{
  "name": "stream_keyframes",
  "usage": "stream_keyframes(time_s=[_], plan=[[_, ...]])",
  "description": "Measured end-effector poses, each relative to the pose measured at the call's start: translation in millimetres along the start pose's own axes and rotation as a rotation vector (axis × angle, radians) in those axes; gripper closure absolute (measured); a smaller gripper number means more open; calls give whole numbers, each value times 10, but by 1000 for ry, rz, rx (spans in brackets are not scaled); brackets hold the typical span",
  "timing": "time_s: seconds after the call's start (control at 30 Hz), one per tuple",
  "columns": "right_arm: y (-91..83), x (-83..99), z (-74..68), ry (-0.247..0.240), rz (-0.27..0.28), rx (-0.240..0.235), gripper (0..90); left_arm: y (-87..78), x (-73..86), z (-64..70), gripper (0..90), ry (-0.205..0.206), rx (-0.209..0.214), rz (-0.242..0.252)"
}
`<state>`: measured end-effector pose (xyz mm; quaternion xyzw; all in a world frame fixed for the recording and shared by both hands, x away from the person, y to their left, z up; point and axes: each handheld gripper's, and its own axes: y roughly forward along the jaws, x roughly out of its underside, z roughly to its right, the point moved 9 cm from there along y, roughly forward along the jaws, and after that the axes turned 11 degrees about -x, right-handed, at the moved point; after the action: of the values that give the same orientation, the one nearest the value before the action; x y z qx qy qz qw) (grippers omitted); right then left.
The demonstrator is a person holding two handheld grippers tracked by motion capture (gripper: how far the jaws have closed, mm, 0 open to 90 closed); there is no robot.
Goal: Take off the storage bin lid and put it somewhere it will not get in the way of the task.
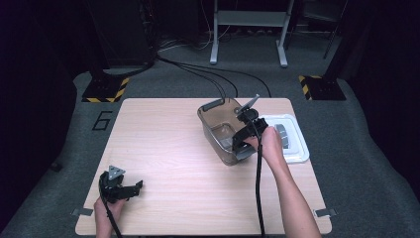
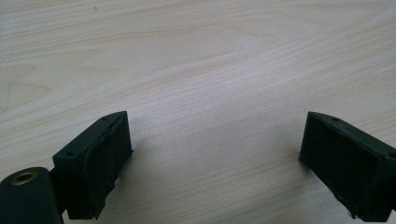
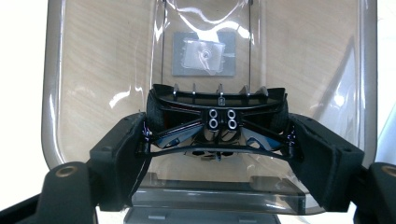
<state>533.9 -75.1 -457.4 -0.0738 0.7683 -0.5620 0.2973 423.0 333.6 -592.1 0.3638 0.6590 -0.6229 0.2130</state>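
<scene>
A smoky see-through plastic bin [image 1: 210, 119] stands on the wooden table [image 1: 163, 148], right of centre. My right gripper [image 1: 241, 139] hangs over the bin's near end, pointing down into it. In the right gripper view, the right gripper [image 3: 217, 135] is shut on a black toy car [image 3: 217, 105], one jaw against each side of it. Below the car lies the bin's floor with a grey label [image 3: 204, 53]. My left gripper [image 1: 132, 187] rests near the table's front left corner. In its own view the left gripper [image 2: 215, 154] is open over bare wood, with nothing between its pads [image 2: 100, 158].
A clear lid [image 1: 297, 148] with a grey handle [image 1: 282, 134] lies flat just right of the bin. Black cables [image 1: 198, 69] run across the floor behind the table. Hazard-striped stand bases [image 1: 106, 91] sit at both far corners.
</scene>
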Motion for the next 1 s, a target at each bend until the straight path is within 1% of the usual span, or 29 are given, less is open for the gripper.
stream_keyframes(time_s=[0.37, 0.77, 0.87, 0.9, 1.0], plan=[[-13, 0, 16, -6, -1, 1, 228, 0, 0, 0, 87, 0, 0, 0], [-12, 9, -13, -7, -1, -5, 230, -6, 4, -1, 86, 4, 3, -8], [-15, 11, -10, -3, 1, 0, 233, -6, 4, -1, 86, 4, 3, -8], [-16, 15, -15, 7, -1, -1, 233, -6, 4, -1, 86, 3, 3, -8], [-20, 20, -11, 5, -3, -2, 233, -6, 4, -1, 86, 4, 3, -8]])
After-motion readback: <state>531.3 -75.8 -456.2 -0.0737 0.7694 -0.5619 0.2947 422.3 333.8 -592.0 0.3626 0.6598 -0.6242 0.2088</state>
